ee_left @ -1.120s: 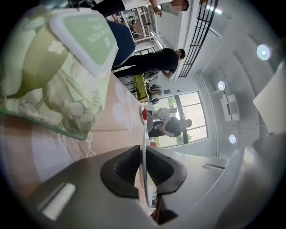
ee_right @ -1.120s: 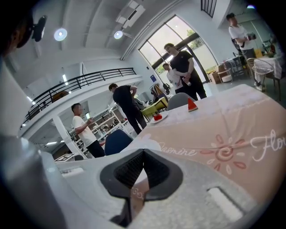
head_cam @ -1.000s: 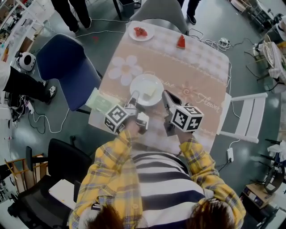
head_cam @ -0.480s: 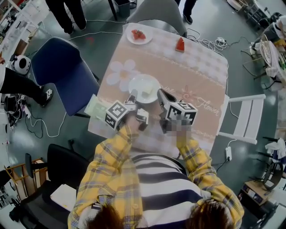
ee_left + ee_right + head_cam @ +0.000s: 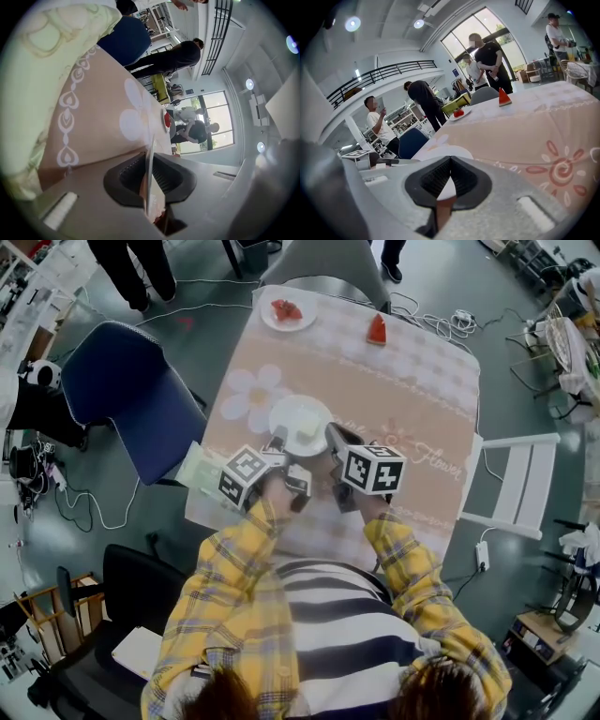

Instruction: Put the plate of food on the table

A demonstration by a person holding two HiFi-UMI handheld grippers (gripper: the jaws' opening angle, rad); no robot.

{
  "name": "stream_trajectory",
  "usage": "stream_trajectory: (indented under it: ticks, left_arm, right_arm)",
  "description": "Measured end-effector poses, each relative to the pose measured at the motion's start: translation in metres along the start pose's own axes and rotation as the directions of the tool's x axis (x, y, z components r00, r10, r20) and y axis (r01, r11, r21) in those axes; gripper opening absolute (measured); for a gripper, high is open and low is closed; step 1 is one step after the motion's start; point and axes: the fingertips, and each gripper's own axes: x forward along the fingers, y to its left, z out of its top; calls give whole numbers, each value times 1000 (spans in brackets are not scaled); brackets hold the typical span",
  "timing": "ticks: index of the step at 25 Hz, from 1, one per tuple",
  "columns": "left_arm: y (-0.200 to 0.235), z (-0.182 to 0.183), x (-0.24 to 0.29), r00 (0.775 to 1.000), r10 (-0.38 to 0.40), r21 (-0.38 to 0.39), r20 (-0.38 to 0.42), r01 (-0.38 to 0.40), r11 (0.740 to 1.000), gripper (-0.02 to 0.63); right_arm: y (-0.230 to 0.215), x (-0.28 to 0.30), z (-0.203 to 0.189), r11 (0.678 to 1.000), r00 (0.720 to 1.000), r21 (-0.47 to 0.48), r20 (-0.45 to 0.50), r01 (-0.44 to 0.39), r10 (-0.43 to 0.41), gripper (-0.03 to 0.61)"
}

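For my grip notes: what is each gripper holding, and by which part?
The left gripper is clamped on the white plate, pinching its near rim edge-on. The right gripper is shut next to the plate, with nothing visibly held.

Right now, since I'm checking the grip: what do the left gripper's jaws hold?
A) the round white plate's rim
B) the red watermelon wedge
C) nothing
A: the left gripper pinches the round white plate at its rim, seen edge-on between its jaws.
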Motion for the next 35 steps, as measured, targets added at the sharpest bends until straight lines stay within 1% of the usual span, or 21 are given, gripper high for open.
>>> stream_trajectory:
  ticks: [5,9,12,14,16,18,21,24,26,28,30,32,33,34,35]
  left_arm:
    - [1,-1,-2,1000,18,-21,-11,-18,1000,38]
    - [-2,-4,-5,1000,26,-2,-17,-26,1000,148]
    - [-4,-8,-8,998,46,23,-30,-45,999,213]
    - [-6,-10,-9,998,59,64,-32,-57,996,270]
    - [-11,-10,-10,997,67,127,-25,-64,990,327]
    - [-16,-11,-13,997,76,199,-14,-72,977,374]
    - [-15,-18,-18,993,113,294,-17,-103,950,431]
    - [-10,-27,-23,988,148,349,-38,-126,929,439]
    - [-10,-31,-27,988,150,366,-37,-126,922,436]
    - [-10,-32,-33,989,147,378,-21,-128,917,410]
    - [-7,-29,-39,989,149,386,10,-141,912,333]
    - [-3,-27,-44,987,156,389,30,-155,908,232]
    - [-2,-27,-46,987,158,395,32,-158,905,164]
    - [-1,-27,-47,987,160,406,31,-158,900,79]
    - [-2,-28,-48,987,157,421,26,-153,894,14]
  right_arm:
    - [-1,4,-2,1000,1000,8,-12,-10,10,-5]
    - [2,7,-4,1000,999,7,-25,-23,23,-5]
    - [4,8,-5,999,999,2,-31,-34,34,-5]
    - [5,8,-5,999,999,-3,-32,-40,40,-5]
    - [6,7,-5,999,999,-6,-32,-44,44,-5]
    - [6,6,-4,999,998,-8,-31,-47,47,-5]
    - [7,4,-5,999,998,-10,-31,-48,48,-5]
    - [8,3,-6,999,998,-12,-35,-52,51,-5]
    - [8,2,-7,999,998,-16,-38,-51,50,-5]
    - [9,0,-7,999,998,-21,-39,-50,50,-5]
    - [12,-2,-8,998,998,-25,-39,-56,55,-5]
    - [13,-4,-10,998,997,-35,-44,-59,58,-5]
    - [14,-5,-12,997,997,-41,-49,-59,57,-5]
    - [14,-6,-13,997,997,-46,-54,-57,55,-5]
    - [14,-7,-15,997,997,-51,-60,-55,52,-5]
